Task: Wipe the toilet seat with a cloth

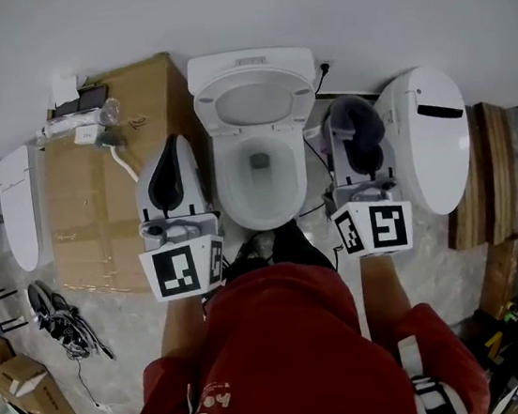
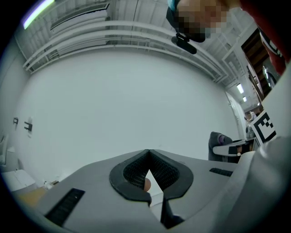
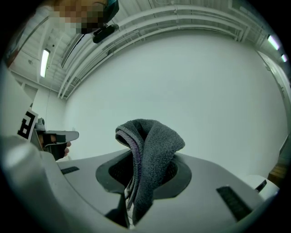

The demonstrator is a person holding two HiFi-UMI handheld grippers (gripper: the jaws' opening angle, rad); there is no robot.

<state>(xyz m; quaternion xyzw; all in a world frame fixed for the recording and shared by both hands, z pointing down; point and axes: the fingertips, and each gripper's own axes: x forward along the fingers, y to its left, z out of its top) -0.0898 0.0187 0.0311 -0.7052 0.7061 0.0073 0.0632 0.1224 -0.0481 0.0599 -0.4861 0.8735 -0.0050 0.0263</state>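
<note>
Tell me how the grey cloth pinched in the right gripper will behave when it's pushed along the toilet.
Probably floppy: the cloth folds over itself above the jaws, so it should bunch up rather than push flat. It is likely light, since a pinch at one end is enough to hold it up. Its fuzzy, towel-like surface suggests it will drag rather than slip.

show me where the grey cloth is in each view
head view: cloth bunched at the right gripper tip, right of the toilet bowl.
left gripper view: cloth small, right of centre.
right gripper view: cloth at centre, clamped between the jaws.
shared landmark: the white wall.
</note>
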